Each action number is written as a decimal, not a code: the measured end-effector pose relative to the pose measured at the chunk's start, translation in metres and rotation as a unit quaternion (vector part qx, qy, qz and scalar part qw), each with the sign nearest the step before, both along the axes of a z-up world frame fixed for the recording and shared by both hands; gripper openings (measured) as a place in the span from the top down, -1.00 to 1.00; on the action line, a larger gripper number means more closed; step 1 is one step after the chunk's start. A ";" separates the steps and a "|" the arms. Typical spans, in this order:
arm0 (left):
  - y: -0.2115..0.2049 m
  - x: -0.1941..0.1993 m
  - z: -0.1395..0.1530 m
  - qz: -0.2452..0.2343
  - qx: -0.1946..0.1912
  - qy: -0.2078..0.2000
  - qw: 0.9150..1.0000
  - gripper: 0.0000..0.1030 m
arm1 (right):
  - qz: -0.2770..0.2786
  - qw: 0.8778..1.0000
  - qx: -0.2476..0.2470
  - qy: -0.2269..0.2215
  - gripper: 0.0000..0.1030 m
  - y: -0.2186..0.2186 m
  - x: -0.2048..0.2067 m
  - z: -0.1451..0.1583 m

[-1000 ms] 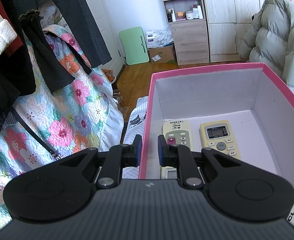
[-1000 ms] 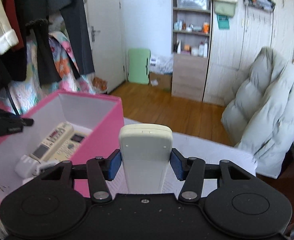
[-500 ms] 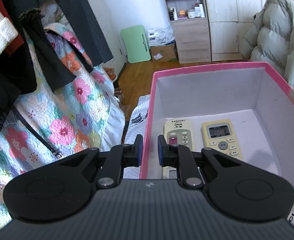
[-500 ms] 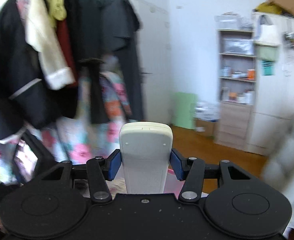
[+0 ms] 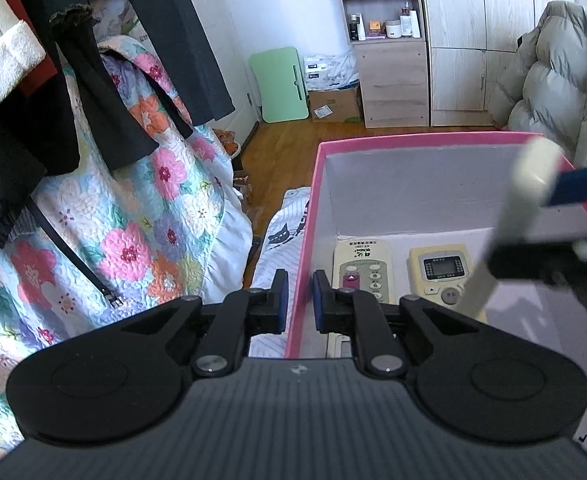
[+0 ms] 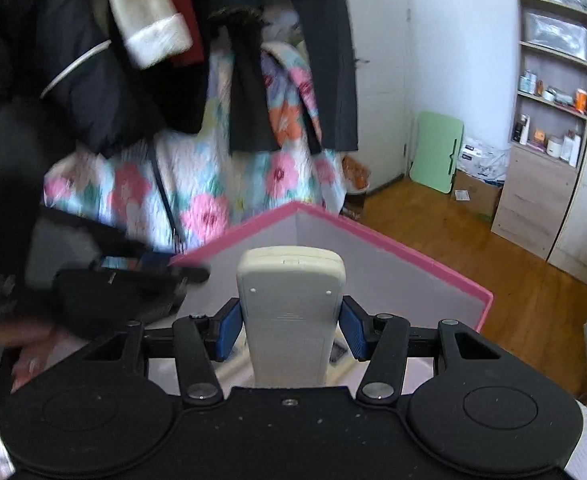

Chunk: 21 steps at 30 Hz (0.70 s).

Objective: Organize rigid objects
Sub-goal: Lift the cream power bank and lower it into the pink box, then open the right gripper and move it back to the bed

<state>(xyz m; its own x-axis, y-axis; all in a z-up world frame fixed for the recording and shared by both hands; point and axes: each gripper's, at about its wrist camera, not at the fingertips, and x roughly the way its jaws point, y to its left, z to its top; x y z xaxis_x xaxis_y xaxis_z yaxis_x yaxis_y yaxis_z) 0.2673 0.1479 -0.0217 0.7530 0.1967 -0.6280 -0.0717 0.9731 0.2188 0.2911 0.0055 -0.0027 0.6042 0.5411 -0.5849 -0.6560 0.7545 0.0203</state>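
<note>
A pink box with white inner walls holds two pale remotes, one on the left and one with a small screen. My left gripper is shut on the box's left wall. My right gripper is shut on a cream remote, held back side up over the box. In the left wrist view that remote shows tilted above the box's right side.
Dark coats and a floral quilt hang to the left of the box. A grey puffer jacket lies behind it on the right. Wooden floor, a green board and shelves lie beyond.
My right gripper has swung left and brought the cream remote over the pink box; it now shows in the left wrist view. My left gripper has stayed on the box wall.
</note>
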 end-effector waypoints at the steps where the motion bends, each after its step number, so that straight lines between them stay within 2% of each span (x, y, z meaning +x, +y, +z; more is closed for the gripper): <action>1: -0.001 0.000 0.000 -0.001 0.003 -0.002 1.000 0.76 | 0.002 1.000 -0.011 0.001 -0.12 -0.001 -0.004 0.001; 10: -0.003 -0.004 -0.001 -0.006 0.003 -0.006 1.000 0.76 | -0.014 0.996 -0.085 0.023 -0.12 -0.009 -0.047 -0.003; 21: -0.005 -0.007 0.000 -0.008 -0.002 -0.010 1.000 0.75 | -0.008 0.993 -0.114 0.020 -0.12 -0.002 -0.037 -0.013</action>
